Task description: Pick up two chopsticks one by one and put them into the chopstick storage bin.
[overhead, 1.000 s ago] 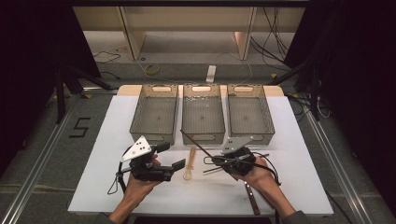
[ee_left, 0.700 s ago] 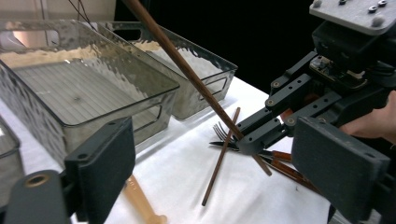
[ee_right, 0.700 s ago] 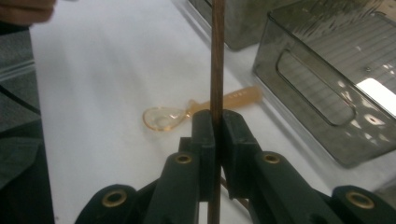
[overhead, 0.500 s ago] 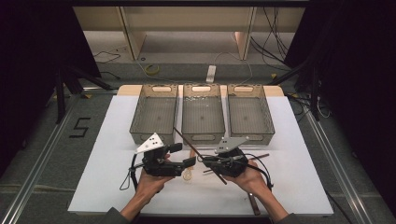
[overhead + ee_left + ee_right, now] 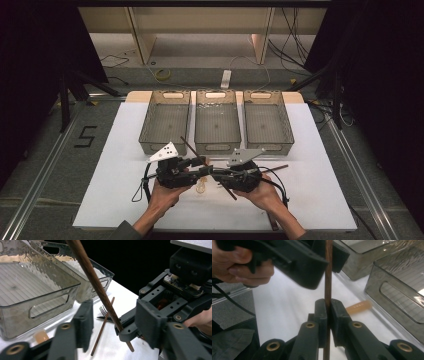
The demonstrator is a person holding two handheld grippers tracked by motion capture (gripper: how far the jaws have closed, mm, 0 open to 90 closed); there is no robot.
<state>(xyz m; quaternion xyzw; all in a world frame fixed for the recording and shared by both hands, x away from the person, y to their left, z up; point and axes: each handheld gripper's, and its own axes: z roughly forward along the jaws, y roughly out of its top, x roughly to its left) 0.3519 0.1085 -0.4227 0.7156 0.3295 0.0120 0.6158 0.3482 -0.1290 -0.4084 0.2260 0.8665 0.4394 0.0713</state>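
Left claw: jaws spread wide, nothing pinched; in the left gripper view the dark brown chopstick slants through the gap between them, contact with either jaw can't be told. Just beyond that claw on the white counter: a second chopstick lying flat and a dark fork, plus a pale orange handle near the left jaw (writing on it too blurred to read). Three clear grey bins sit past both claws, in a row, well apart from them.

Right claw: jaws pressed together, pinching the held chopstick near its lower end; in the right gripper view the stick runs straight up between the pads and passes in front of the left claw's body. Same orange handle lies just right of this claw, faint embossed text, unreadable. Claws face each other, tips close (high view). A "5" is marked on the floor, far left of the left claw.
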